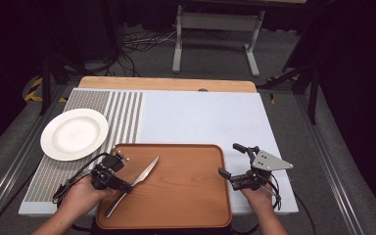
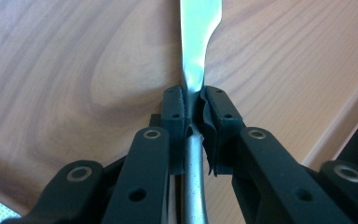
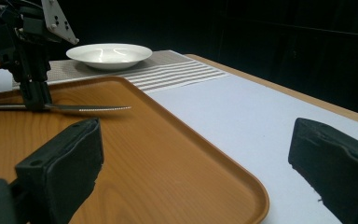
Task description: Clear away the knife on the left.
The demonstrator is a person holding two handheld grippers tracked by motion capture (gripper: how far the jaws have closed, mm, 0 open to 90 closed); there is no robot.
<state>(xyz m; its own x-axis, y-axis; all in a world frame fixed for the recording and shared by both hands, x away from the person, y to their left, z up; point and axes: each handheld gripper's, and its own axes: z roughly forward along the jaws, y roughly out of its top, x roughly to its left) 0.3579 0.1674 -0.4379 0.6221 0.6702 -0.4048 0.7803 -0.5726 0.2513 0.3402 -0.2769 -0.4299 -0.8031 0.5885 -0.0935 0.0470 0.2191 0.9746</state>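
Evidently the knife (image 1: 138, 182) is pinched by the jaws of the left gripper (image 2: 195, 122) at the neck where handle meets blade, low over the wooden tray (image 1: 186, 196). Being thin, stiff, polished steel, it is judged light but slippery and apt to pivot; a hold nearer the handle's middle would be steadier. The right gripper (image 1: 234, 164) is held open, empty, beside the tray.

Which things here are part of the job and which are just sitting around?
In the job:
knife, clamped in the left tongs
wooden tray under it

Lying about:
white plate
striped mat
right tongs, open and holding nothing
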